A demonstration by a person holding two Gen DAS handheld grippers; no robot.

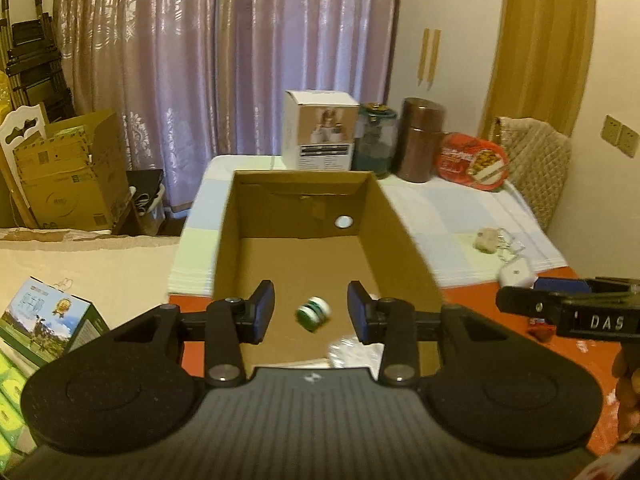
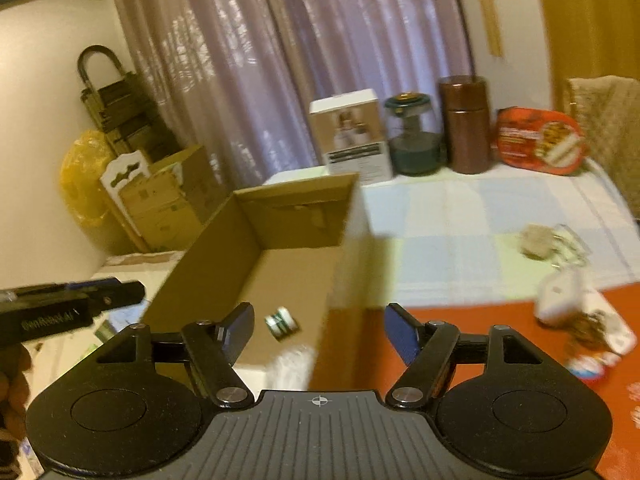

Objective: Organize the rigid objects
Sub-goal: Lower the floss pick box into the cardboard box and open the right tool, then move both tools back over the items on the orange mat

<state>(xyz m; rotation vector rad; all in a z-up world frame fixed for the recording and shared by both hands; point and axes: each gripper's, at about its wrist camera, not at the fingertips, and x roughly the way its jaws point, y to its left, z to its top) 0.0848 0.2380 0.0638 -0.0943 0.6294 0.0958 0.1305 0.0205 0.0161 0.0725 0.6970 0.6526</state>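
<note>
Both your grippers are hanging wide apart with nothing in them: the left gripper (image 1: 311, 312) is hovering over the cardboard box (image 1: 404, 236), and the right gripper (image 2: 320, 330) is sitting above its right wall. That little green-and-white jar (image 1: 313, 313) is lying on the box floor.

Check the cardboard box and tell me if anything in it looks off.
The small green-and-white cylinder sits tilted and blurred in the cardboard box, between the open left gripper fingers: it looks mid-drop or rolling, not settled. A blurred whitish item lies by the near wall. Otherwise nothing stands out.
</note>
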